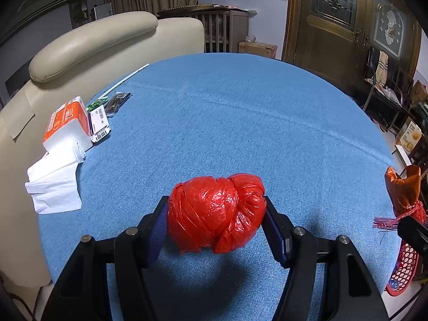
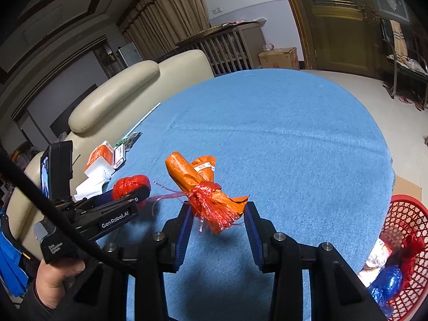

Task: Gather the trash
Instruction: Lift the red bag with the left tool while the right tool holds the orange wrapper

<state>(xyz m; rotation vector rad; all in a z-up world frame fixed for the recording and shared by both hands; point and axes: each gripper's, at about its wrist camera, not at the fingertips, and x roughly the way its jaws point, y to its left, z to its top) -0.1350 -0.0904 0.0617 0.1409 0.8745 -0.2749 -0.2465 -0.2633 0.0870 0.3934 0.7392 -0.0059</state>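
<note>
My left gripper [image 1: 216, 215] is shut on a knotted red plastic bag ball [image 1: 216, 211] and holds it just above the blue tablecloth [image 1: 240, 120]. My right gripper [image 2: 217, 214] is shut on an orange wrapper bundle [image 2: 199, 179] tied with red shredded ribbon, lifted above the cloth. The orange bundle also shows at the right edge of the left wrist view [image 1: 404, 190]. The left gripper with the red ball [image 2: 131, 184] shows at the left of the right wrist view. A red mesh basket [image 2: 412, 219] holding blue and red wrappers sits low at the right, beside the table.
An orange tissue pack [image 1: 67, 123] with loose white tissues [image 1: 53, 184] lies at the table's left edge, next to a labelled packet [image 1: 100, 124] and a thin white stick [image 1: 128, 76]. A cream sofa [image 1: 93, 42] stands behind the table. A wooden door [image 1: 334, 26] is at the far right.
</note>
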